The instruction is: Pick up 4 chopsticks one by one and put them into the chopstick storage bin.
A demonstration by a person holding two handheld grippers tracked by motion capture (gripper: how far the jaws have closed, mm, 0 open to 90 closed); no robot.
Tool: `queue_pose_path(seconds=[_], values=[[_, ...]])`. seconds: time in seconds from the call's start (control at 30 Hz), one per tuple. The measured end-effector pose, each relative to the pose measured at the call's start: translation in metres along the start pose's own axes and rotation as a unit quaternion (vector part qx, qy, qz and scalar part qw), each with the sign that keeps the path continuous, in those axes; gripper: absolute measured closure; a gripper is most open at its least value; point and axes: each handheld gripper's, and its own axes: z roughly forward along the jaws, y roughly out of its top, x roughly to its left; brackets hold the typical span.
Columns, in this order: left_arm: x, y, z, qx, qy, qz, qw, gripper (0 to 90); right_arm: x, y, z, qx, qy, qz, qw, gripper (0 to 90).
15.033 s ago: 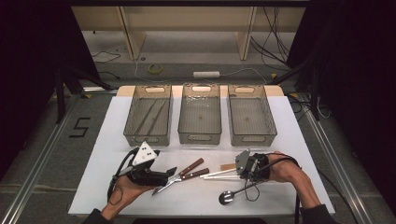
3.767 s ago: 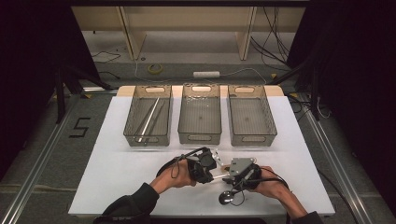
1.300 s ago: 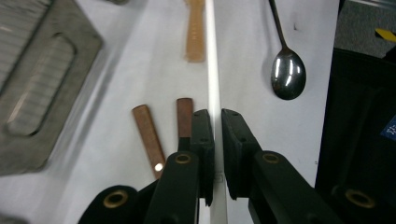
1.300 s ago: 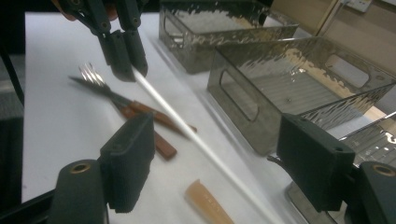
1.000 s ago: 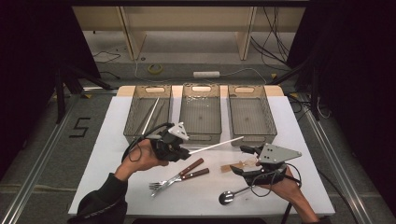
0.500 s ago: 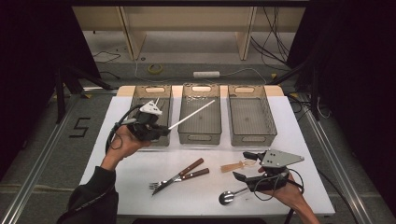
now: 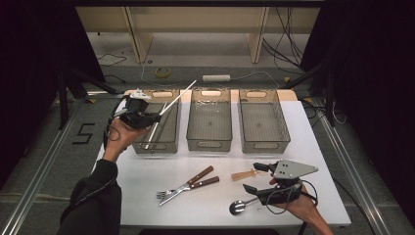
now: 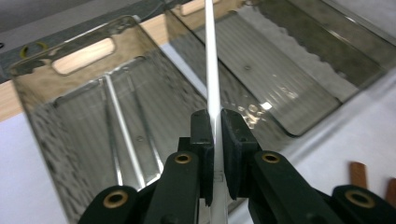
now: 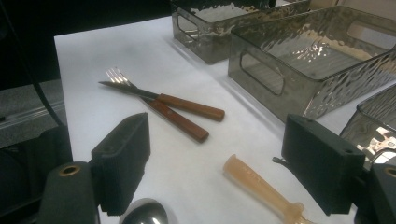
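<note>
Cutlery (image 7: pixel 188 183) mid-table; bins (image 7: pixel 211 119) behind.

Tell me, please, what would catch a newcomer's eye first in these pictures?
The left tool is shut on a long white chopstick, slanting above the left bin, which already holds similar sticks. Nearer the person, a wooden-handled fork and knife lie crossed, beside the open right tool.

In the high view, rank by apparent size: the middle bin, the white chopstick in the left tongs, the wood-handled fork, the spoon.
1. Middle bin, clearly largest.
2. White chopstick and wood-handled fork: similar apparent length; the chopstick is raised nearer the camera, so no firm ranking.
3. Spoon, partly hidden by the right tongs, looks smallest.
</note>
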Motion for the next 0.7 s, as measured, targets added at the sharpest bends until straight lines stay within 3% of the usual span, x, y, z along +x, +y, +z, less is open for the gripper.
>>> queue_pose_path(seconds=[0.33,0.7], values=[[0.023,-0.013,0.015,0.014,0.041,-0.047,0.9979,83.2,0.004,0.000,0.000,0.002,0.003,-0.003,1.0000,24.8],[0.039,-0.032,0.032,0.034,0.062,-0.086,0.9937,83.1,0.007,0.000,0.000,0.003,0.006,-0.005,1.0000,24.8]])
